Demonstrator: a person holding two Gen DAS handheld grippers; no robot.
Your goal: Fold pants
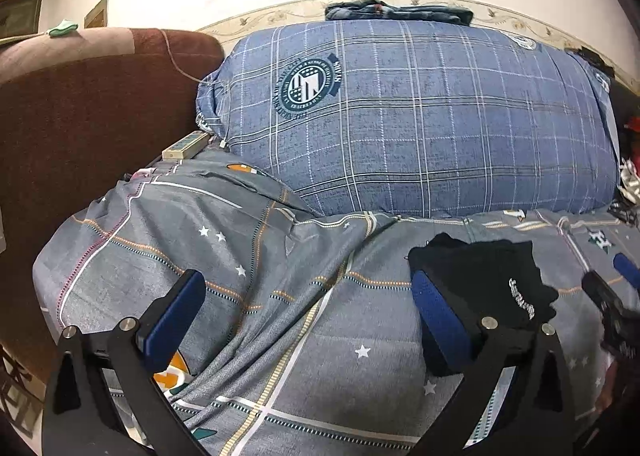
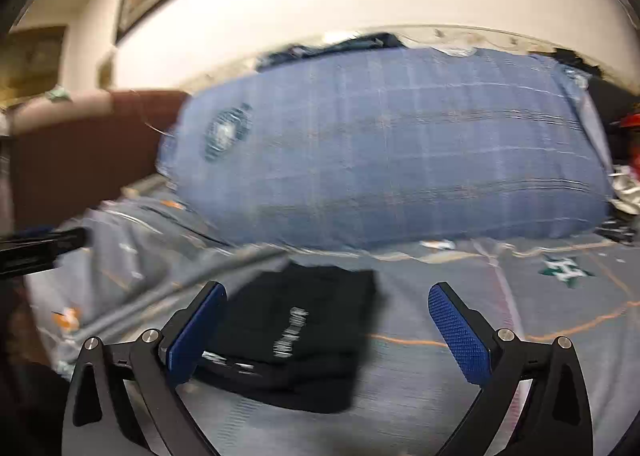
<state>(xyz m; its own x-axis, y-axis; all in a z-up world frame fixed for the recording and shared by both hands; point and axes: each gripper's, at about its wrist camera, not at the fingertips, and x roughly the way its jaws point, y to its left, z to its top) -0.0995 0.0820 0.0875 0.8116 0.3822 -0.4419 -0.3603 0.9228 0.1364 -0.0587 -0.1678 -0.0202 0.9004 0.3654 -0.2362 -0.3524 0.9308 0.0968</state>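
Observation:
The black pants (image 2: 296, 336) lie folded into a compact rectangle on the grey patterned bedsheet (image 2: 480, 396), a white logo on top. In the left wrist view the pants (image 1: 492, 280) sit at the right, just behind my left gripper's right finger. My left gripper (image 1: 308, 320) is open and empty above the sheet, left of the pants. My right gripper (image 2: 324, 336) is open and empty, with the pants between its fingers and toward the left one. The right gripper also shows at the right edge of the left wrist view (image 1: 616, 296).
A big blue plaid bundle (image 1: 420, 116) lies across the back of the bed, dark folded clothes (image 1: 396, 12) on top. A brown headboard (image 1: 88, 116) stands at the left. A power strip (image 1: 186, 146) rests beside the bundle. Clutter lies at the far right.

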